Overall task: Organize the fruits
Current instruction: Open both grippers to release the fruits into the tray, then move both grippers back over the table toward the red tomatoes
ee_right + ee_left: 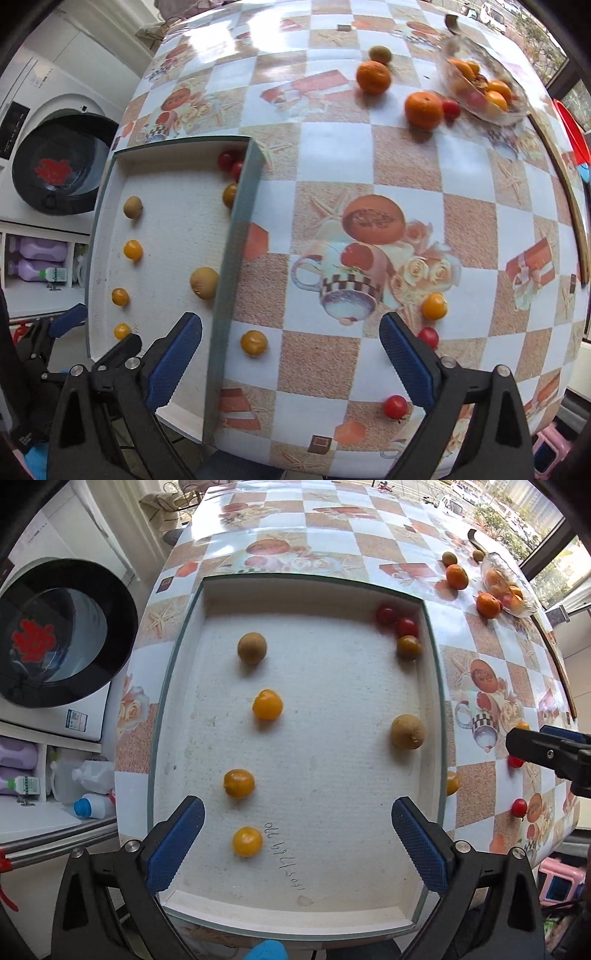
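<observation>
Checkered tablecloth (332,155) with teacups and starfish printed all over it. Left gripper (297,834) hangs over the near end of the white foam tray (314,897), jaws spread wide and empty, a yellow tomato (247,841) between them. Right gripper (291,354) is wide open too, over the cloth just beside the tray, near a loose yellow tomato (253,342). Farther back: two tangerines (373,76) and a glass bowl (513,110) of fruit.
</observation>
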`<state>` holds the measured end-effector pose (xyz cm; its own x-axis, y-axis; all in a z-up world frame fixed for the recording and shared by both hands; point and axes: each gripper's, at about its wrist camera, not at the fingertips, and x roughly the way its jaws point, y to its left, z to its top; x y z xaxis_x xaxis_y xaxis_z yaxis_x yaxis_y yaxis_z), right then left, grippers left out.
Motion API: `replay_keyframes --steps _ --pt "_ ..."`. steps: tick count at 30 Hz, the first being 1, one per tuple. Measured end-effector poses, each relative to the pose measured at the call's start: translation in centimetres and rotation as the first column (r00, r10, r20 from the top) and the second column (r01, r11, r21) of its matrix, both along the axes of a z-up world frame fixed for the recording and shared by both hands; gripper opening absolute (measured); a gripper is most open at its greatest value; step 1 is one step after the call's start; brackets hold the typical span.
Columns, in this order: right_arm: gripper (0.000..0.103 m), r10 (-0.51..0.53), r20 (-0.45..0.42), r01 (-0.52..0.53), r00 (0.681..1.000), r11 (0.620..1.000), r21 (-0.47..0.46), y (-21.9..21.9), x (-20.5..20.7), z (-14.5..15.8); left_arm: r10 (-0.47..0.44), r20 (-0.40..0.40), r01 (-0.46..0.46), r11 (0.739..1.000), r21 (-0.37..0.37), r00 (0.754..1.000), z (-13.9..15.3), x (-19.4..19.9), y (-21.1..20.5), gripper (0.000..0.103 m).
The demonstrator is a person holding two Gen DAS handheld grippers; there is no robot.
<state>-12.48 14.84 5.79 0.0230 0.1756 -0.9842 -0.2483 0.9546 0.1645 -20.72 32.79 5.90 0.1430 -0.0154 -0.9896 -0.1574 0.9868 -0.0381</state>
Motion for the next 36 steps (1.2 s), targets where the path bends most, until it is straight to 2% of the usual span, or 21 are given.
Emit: replay_keyframes --steps 5,10,16,19,25,32,36 --pt "0.098 -0.130 -0.011 0.129 0.991 0.991 -0.034 -5.7 -0.8 -0.6 -0.079 0.009 0.079 0.996 -0.027 0.997 0.4 1.1 -2.7 0.102" --pt "0.098 -0.198 -0.024 0.196 0.980 0.978 -0.070 -9.8 -2.2 -1.3 -0.159 0.062 0.163 0.984 -0.068 0.985 2.3 1.9 -5.9 0.102" --pt "0.098 -0.199 -0.042 0.194 0.979 0.974 -0.114 -12.7 -4.4 -2.3 -0.327 0.112 0.336 0.939 -0.074 0.939 3.2 2.0 -11.2 0.102" --pt "0.098 -0.224 -0.050 0.216 0.973 0.968 -0.127 -14.1 -5.0 -2.5 -0.376 0.114 0.386 0.920 -0.075 0.919 2.6 2.2 -13.5 0.102" --pt "0.098 -0.263 -0.040 0.256 0.964 0.958 -0.125 -16.4 -4.9 -2.7 -0.399 0.111 0.408 0.910 -0.077 0.910 1.1 4.0 -15.5 0.102" --pt "0.097 -0.294 -0.011 0.293 0.956 0.954 -0.061 -17.4 -2.4 -2.3 -0.422 0.099 0.428 0.902 -0.048 0.901 -0.1 4.7 -16.5 0.102" --pt "0.086 -0.282 0.004 0.282 0.959 0.959 -0.020 -16.8 0.0 -2.1 -0.442 0.082 0.447 0.893 -0.046 0.893 -1.0 4.1 -17.3 0.101"
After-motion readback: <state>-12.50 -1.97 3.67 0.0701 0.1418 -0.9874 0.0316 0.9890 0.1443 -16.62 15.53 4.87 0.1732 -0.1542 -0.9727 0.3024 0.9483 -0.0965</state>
